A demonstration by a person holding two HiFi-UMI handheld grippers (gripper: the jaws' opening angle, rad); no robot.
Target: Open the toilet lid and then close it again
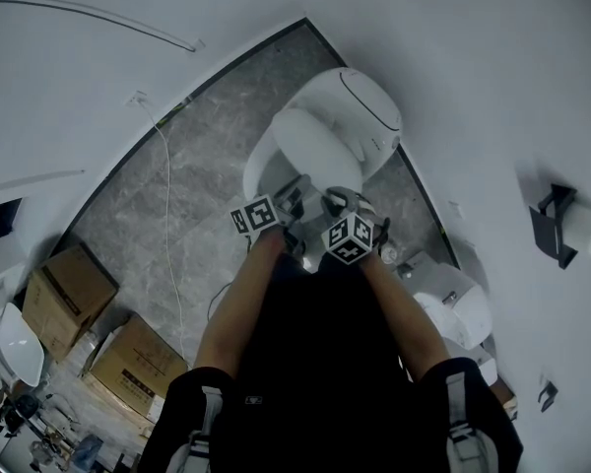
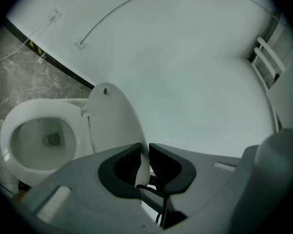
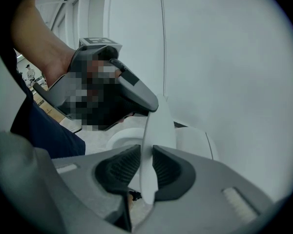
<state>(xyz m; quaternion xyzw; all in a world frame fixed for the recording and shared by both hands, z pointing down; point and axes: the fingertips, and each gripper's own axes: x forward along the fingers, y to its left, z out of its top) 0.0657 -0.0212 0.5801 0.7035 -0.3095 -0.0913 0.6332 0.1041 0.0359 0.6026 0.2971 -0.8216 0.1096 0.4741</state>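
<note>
White plastic is what both tools have hold of: the toilet lid [image 2: 115, 126] stands raised, close to upright above the open bowl [image 2: 39, 140]. Its free edge runs between the jaws of each tool. The left tool [image 2: 147, 147] is pressed onto that edge with only a sliver of lid between its ribbed pads. The right tool [image 3: 146, 152] pinches the same rim just beside it, jaws nearly together on the thin plastic.

The main risk, as I judge it, is the shallowness of both grips. The pads bite only the outer lip of a smooth, curved shell. A slight twist of either wrist could let the rim slide out, and the lid would then drop and slam onto the bowl.

A second risk comes from two tools sharing one stiff part. If they travel at different speeds or along different arcs, the lid will be wrung sideways and the load goes into the hinge [image 2: 84, 112] at the back.

Pushed too far rearward, the lid would knock against the tank [image 1: 360, 106].

The two tools also sit very close together, so they could bump each other and loosen a pinch
</note>
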